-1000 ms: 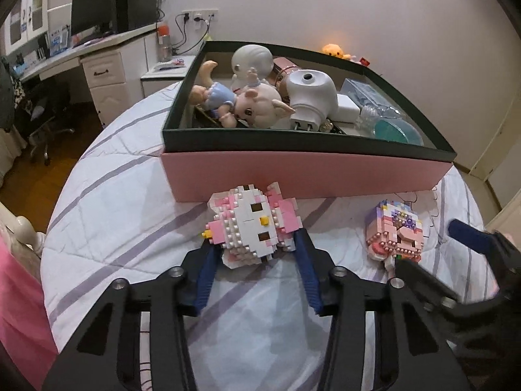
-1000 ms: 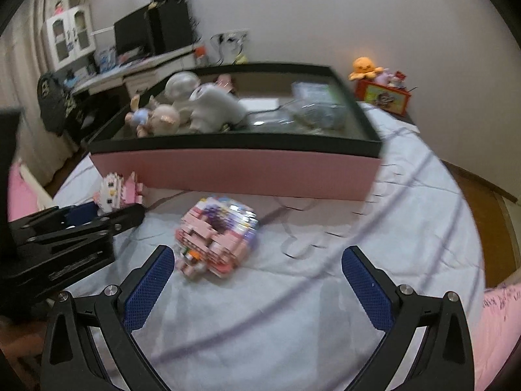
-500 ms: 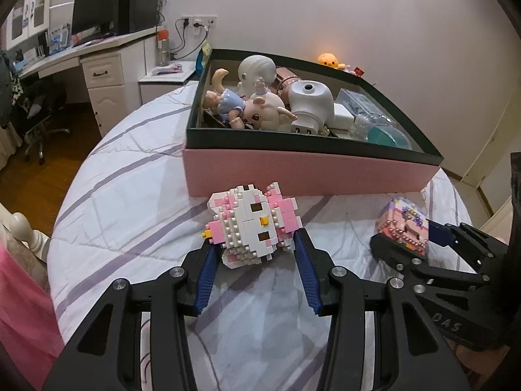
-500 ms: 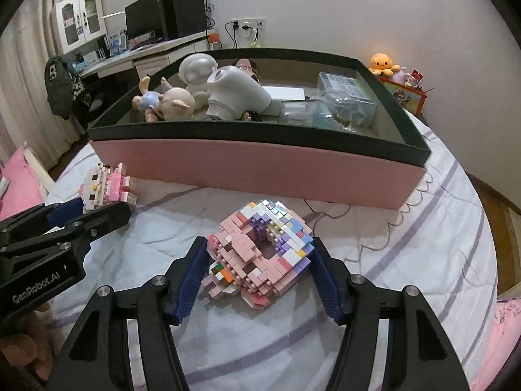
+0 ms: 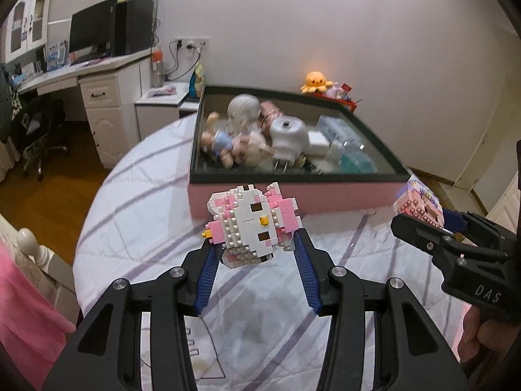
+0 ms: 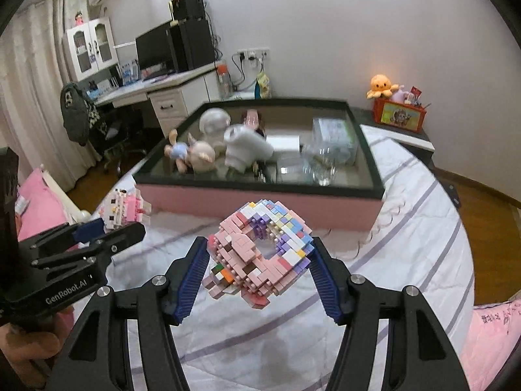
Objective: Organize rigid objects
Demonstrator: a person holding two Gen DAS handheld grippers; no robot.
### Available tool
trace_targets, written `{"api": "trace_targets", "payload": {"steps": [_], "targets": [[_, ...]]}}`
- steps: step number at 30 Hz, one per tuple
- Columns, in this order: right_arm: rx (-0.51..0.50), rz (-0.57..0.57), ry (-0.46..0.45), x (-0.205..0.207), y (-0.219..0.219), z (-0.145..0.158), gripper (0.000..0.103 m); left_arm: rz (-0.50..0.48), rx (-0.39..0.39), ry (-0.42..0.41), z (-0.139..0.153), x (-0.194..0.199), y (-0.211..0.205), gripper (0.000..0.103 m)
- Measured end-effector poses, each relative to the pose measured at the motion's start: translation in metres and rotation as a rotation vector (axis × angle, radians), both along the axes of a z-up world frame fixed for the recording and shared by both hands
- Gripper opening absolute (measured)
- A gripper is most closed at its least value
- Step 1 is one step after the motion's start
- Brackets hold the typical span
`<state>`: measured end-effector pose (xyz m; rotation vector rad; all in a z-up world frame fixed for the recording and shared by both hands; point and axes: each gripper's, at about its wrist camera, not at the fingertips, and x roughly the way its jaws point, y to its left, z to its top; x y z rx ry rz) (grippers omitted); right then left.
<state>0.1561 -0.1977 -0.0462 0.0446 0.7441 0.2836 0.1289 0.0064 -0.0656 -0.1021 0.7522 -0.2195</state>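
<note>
While both toys sat on the striped white bedsheet (image 5: 136,195) a second ago, we now have them lifted clear of it. On the left, our left gripper (image 5: 254,257) is clamped on the white-and-pink brick-built cat head (image 5: 252,224); on the right, our right gripper (image 6: 259,262) is squeezed around the pink-and-pastel brick-built ring figure (image 6: 260,251). Both hang near us, short of the pink box with the dark rim (image 6: 260,200) farther off. With both grasps apparently secure, we judge that carrying them over the rim comes next.
</note>
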Motion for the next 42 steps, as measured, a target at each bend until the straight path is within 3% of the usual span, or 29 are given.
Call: {"api": "trace_targets", "payload": {"steps": [7,13,26,27,28,29,31,33,37,42], "targets": [[0.019,-0.021,-0.06,0.039,-0.013,0.044,0.063,-0.015,0.029,-0.081,0.042,0.031,-0.009,0.046],[0.045,-0.054,-0.046,0.098,-0.019,0.059,0.063,-0.024,0.028,-0.084,0.057,0.081,-0.019,0.046],[0.047,-0.092,0.094,0.166,-0.021,0.012,0.064,-0.025,0.043,0.009,0.03,0.156,-0.036,0.047],[0.051,-0.097,0.108,0.168,-0.022,0.007,0.067,-0.016,0.056,0.018,0.026,0.159,-0.037,0.05],[0.057,-0.101,0.122,0.172,-0.024,0.004,0.074,-0.012,0.066,0.024,0.024,0.161,-0.038,0.066],[0.082,-0.11,0.133,0.172,-0.028,0.0,0.086,-0.005,0.071,0.031,0.021,0.163,-0.038,0.074],[0.114,-0.126,0.14,0.17,-0.035,-0.004,0.086,0.022,0.062,0.019,0.02,0.159,-0.031,0.098],[0.128,-0.15,0.136,0.164,-0.041,-0.004,0.086,0.032,0.042,-0.003,0.022,0.151,-0.025,0.103],[0.15,-0.188,0.095,0.135,-0.05,0.002,0.086,0.056,0.037,-0.033,0.028,0.125,-0.014,0.103],[0.162,-0.2,0.013,0.072,-0.052,0.015,0.086,0.074,0.017,-0.072,0.039,0.077,-0.003,0.103]]}}
